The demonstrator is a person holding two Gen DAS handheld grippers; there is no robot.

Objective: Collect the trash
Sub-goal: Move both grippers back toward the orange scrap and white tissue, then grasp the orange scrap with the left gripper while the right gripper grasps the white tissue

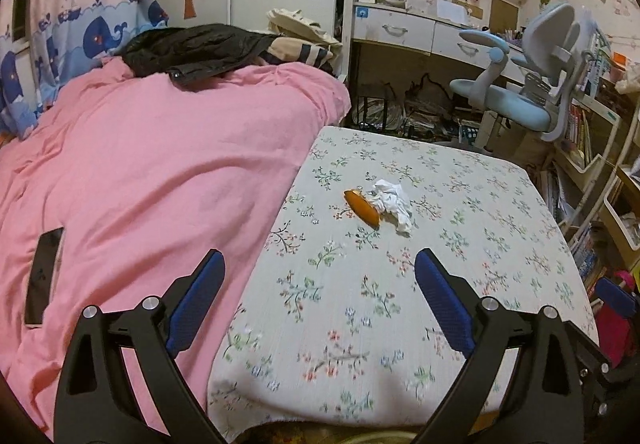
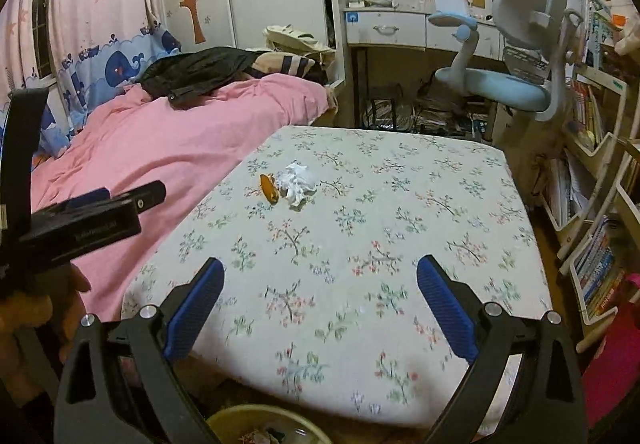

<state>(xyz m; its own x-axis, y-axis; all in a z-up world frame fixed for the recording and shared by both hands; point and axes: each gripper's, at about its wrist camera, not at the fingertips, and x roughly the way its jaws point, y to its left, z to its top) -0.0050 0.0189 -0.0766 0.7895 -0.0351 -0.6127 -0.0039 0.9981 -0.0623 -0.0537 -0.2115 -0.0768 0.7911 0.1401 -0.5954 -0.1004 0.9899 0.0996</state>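
So, both tools are w/ nothing in them. The left tool point(image 1: 320, 276) has its blue pads spread wide, empty, aimed down over the near part of the tabletop point(image 1: 500, 203); the right tool point(image 2: 320, 284) is likewise wide open and empty, pointing the same way. Seems both are lined up on the trash, since it sits straight ahead betw. each pair of pads, but well apart from them, nothing touched yet.

Trash = two bits, mid-tabletop, a little toward the bed point(image 1: 160, 171) side. A crumpled white tissue point(image 1: 394, 203), loose and scrunched, w/ a tail trailing toward the near edge; touching its left side lies an orange peel point(image 1: 362, 205), a curved strip, glossy orange. Tissue looks light and soft, prob. squashes easily under the pads; peel is thin and lies low on the floral cloth, so likely the harder pick.

A yellowish bin point(image 2: 260, 424) shows at the bottom of the right view, just below the near tabletop edge, w/ some scraps inside already; prob. parked there so drops are short. A phone point(image 1: 44, 276) lies on the pink bed cover, not trash by the look of it.
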